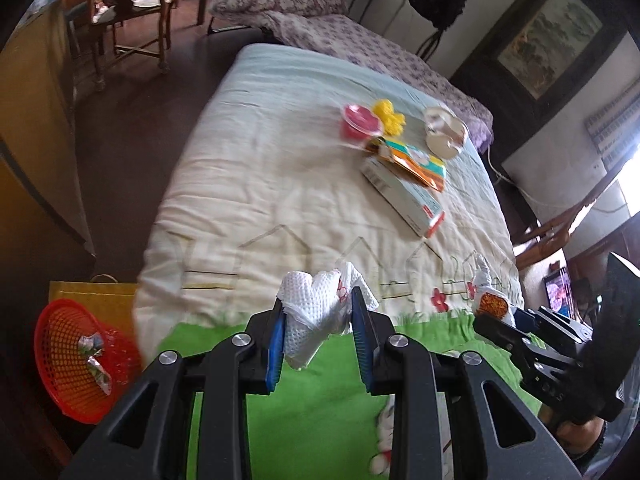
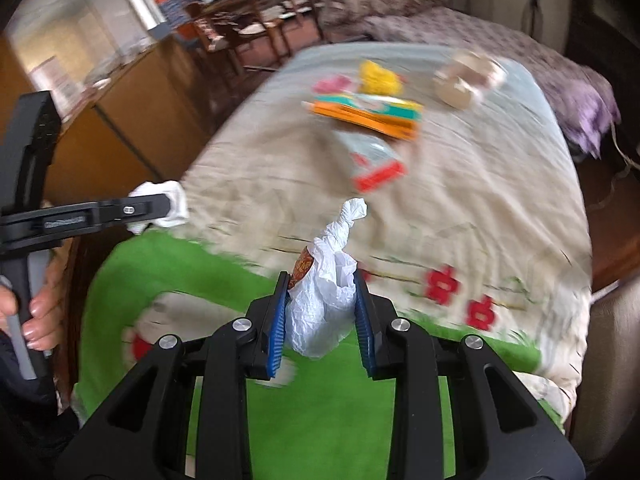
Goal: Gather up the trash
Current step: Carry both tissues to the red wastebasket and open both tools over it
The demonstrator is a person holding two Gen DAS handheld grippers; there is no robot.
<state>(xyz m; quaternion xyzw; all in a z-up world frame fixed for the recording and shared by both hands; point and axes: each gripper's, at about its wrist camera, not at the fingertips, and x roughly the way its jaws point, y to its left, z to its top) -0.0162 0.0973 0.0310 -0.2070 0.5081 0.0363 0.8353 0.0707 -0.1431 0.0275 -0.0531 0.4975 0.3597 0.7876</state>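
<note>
Bedroom with a bed covered by a cream quilt (image 1: 280, 184) that has a green band and red flowers along its near edge. Nearest, the left gripper (image 1: 320, 320) pinches one crumpled white paper towel (image 1: 316, 316) with a waffle texture and a small red print between its blue pads, held above the green band. Beside it, the right gripper (image 2: 322, 312) pinches one crinkled white plastic wrapper (image 2: 324, 304), twisted to a point at the top, with an orange-brown printed patch on its left side. A hand (image 2: 40, 304) grips the left gripper's handle in the right wrist view.

On the floor by the bed's left corner sits one red mesh basket (image 1: 60, 360) holding two or three silvery crumpled scraps (image 1: 94, 354), with one yellow bag (image 1: 96, 296) behind it.

Farther up the quilt lie one long white carton (image 1: 404, 200), one orange packet (image 1: 416, 164) overlapping it, one pink cup (image 1: 358, 122), one yellow clump (image 1: 388, 116) and one clear lidded container (image 1: 446, 132).
</note>
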